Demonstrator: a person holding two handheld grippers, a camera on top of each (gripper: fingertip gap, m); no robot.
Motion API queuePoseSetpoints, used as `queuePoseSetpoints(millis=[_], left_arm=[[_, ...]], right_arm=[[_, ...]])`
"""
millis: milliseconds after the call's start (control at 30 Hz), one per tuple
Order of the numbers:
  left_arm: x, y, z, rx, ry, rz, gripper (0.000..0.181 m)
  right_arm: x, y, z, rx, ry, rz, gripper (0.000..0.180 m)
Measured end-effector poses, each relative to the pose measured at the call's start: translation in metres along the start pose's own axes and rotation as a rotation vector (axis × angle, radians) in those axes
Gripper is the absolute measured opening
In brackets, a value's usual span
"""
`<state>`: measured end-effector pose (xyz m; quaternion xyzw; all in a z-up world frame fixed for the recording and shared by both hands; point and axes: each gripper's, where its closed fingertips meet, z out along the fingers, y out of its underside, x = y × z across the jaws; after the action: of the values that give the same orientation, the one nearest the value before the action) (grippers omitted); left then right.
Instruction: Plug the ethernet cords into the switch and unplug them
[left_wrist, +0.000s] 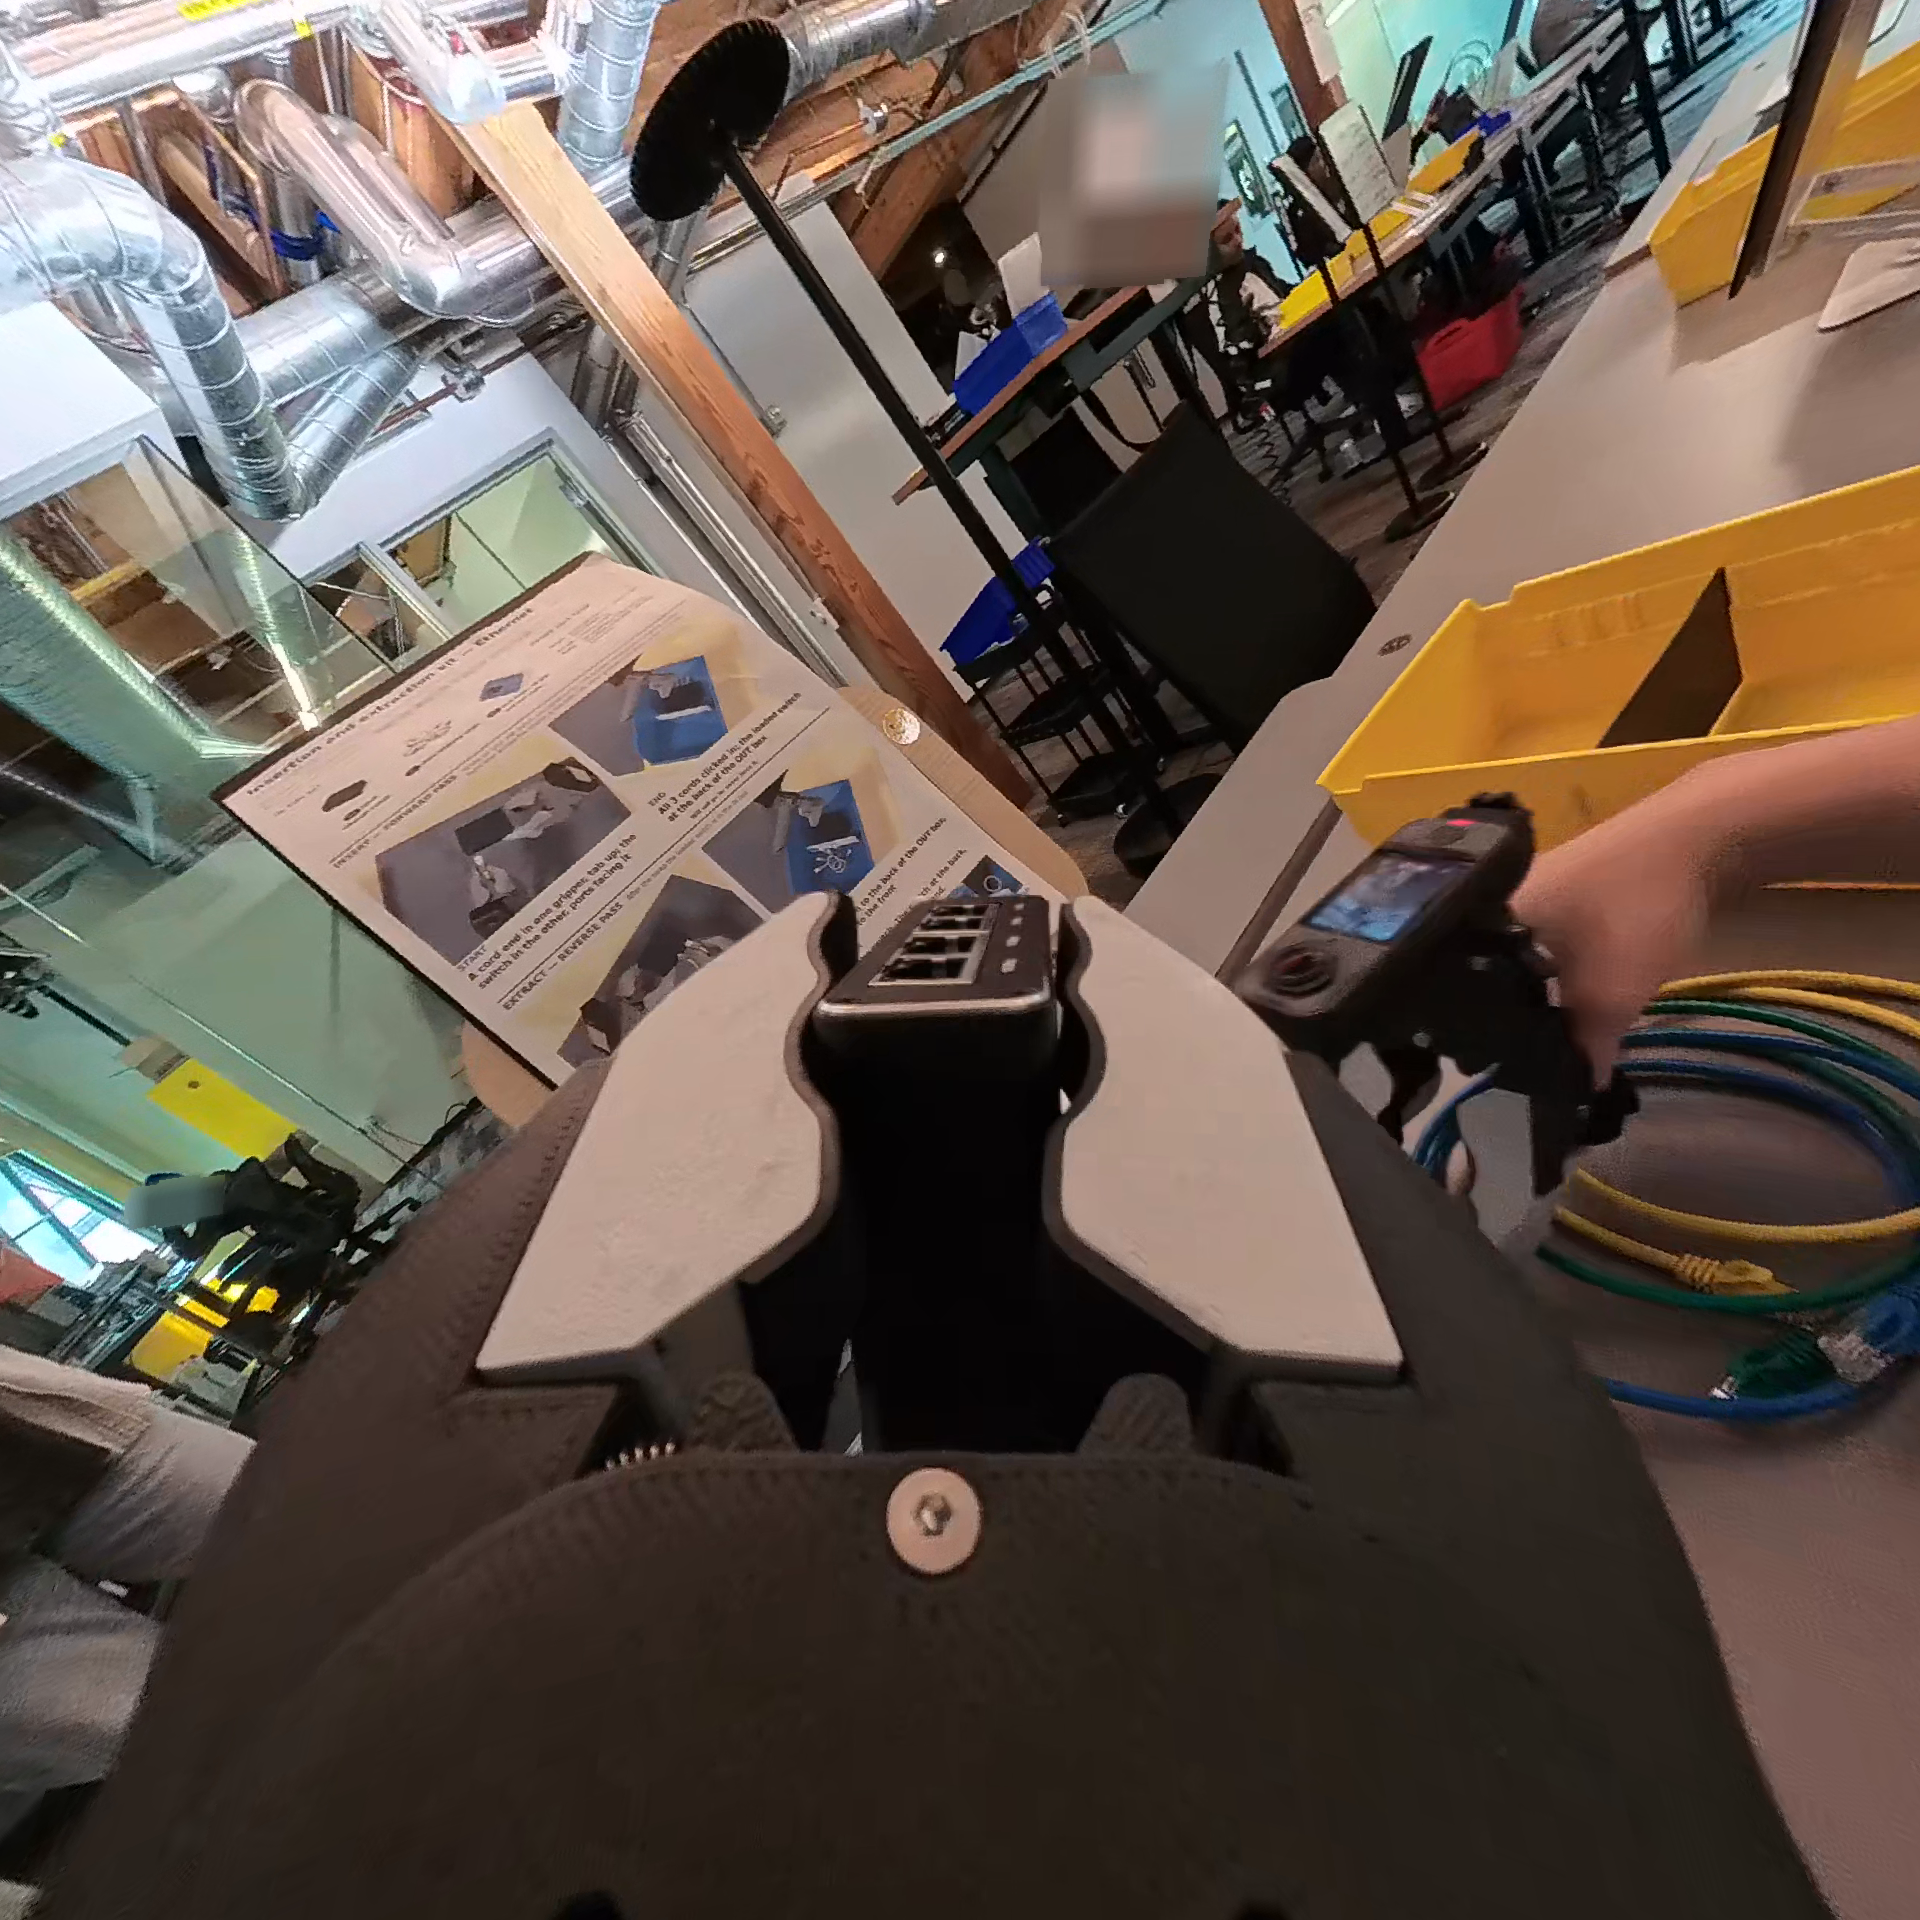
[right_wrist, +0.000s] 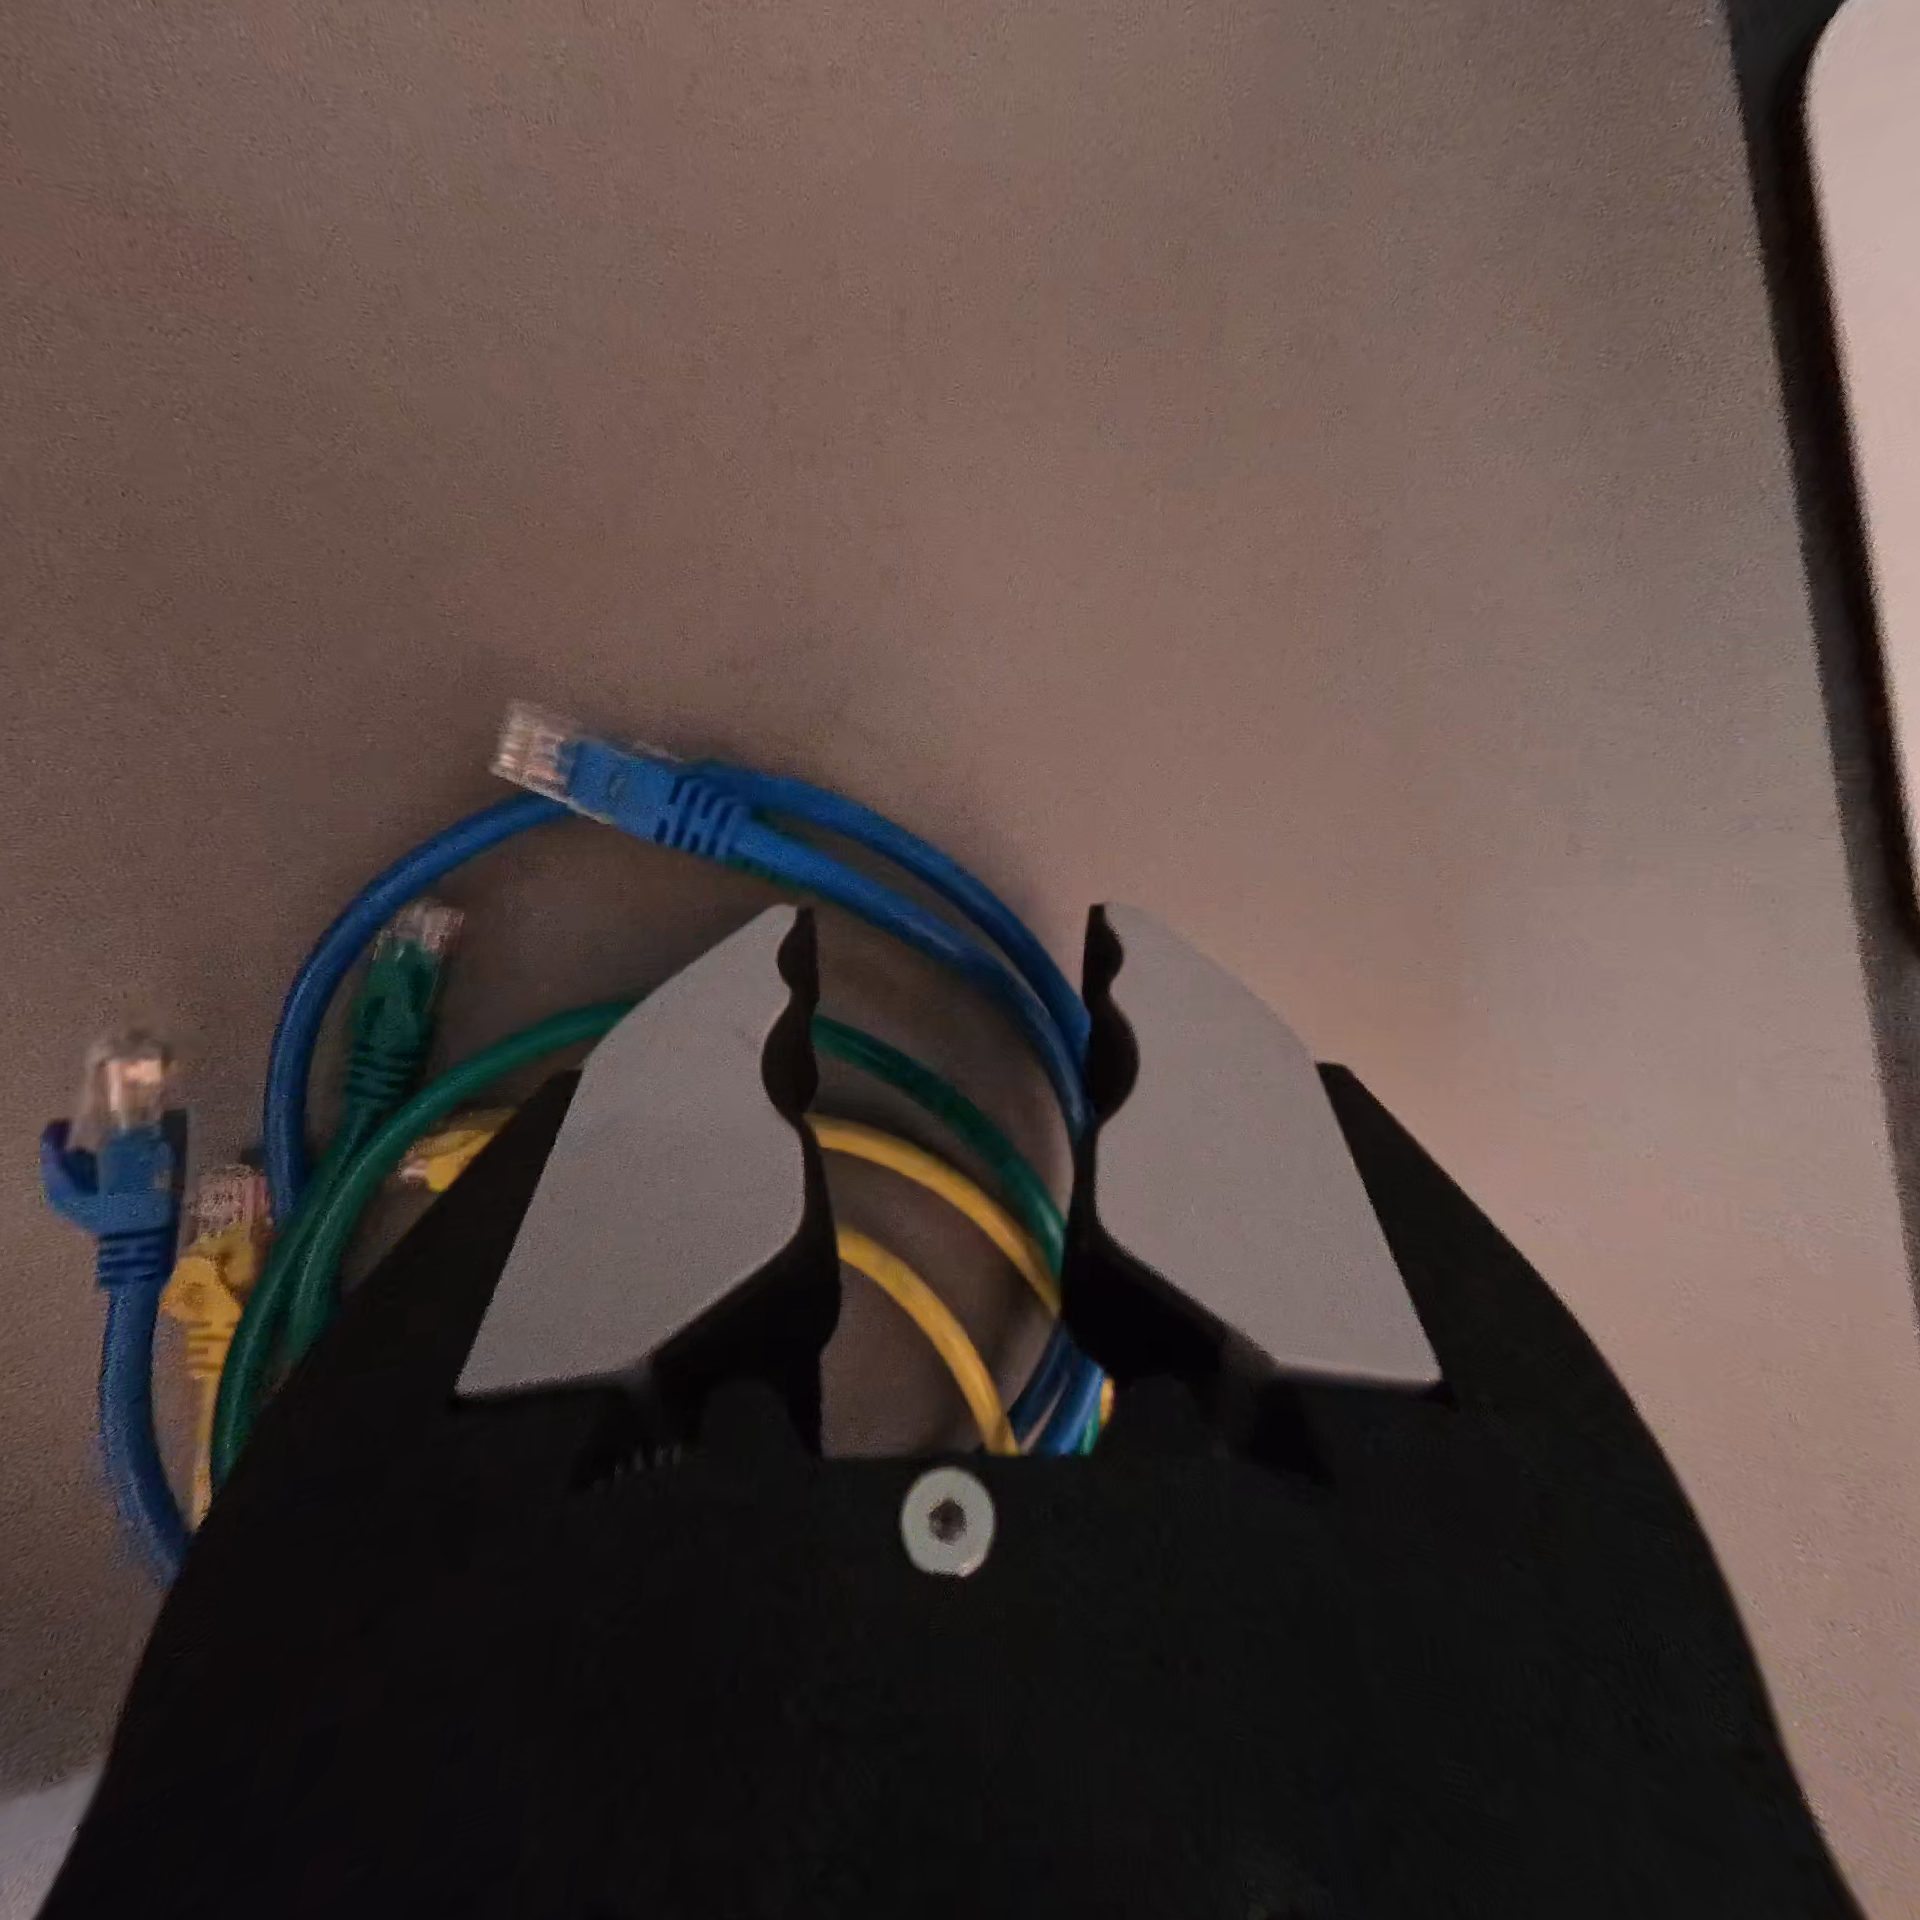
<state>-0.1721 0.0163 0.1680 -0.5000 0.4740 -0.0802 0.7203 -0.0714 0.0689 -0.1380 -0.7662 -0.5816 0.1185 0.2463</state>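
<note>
Looking across the grey worktop (left_wrist: 1558, 540), I've got a yellow bin (left_wrist: 1621, 686) sitting toward its far edge, and a propped instruction board (left_wrist: 582, 821) beyond its left end. My left hand-held gripper (left_wrist: 951, 977) is clamped on the black switch (left_wrist: 940, 961), held up off the worktop, ports facing my camera. My right hand-held gripper (right_wrist: 945, 997) hangs just above the coiled cords, jaws apart, nothing between them. Blue cord (right_wrist: 914, 862) loops widest, green cord (right_wrist: 914, 1060) inside it, yellow cord (right_wrist: 935, 1164) innermost, all lying on the worktop. Blue plug (right_wrist: 613, 774) points left past my fingertips; green plug (right_wrist: 400, 987) lies just beside it, nearer me.
</note>
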Motion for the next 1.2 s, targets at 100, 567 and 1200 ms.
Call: queuePoseSetpoints(millis=[100, 567, 1200], left_arm=[[0.002, -0.002, 0.000, 0.014, 0.016, -0.012, 0.036], [-0.016, -0.022, -0.025, 0.116, 0.001, -0.073, 0.036], [-0.016, -0.025, -0.029, 0.107, 0.003, -0.075, 0.036]], right_arm=[[-0.001, 0.004, 0.011, -0.057, -0.119, 0.052, 0.043], [0.033, -0.052, -0.091, 0.241, 0.217, 0.006, 0.009], [-0.010, 0.090, -0.081, -0.018, 0.325, 0.670, 0.034]])
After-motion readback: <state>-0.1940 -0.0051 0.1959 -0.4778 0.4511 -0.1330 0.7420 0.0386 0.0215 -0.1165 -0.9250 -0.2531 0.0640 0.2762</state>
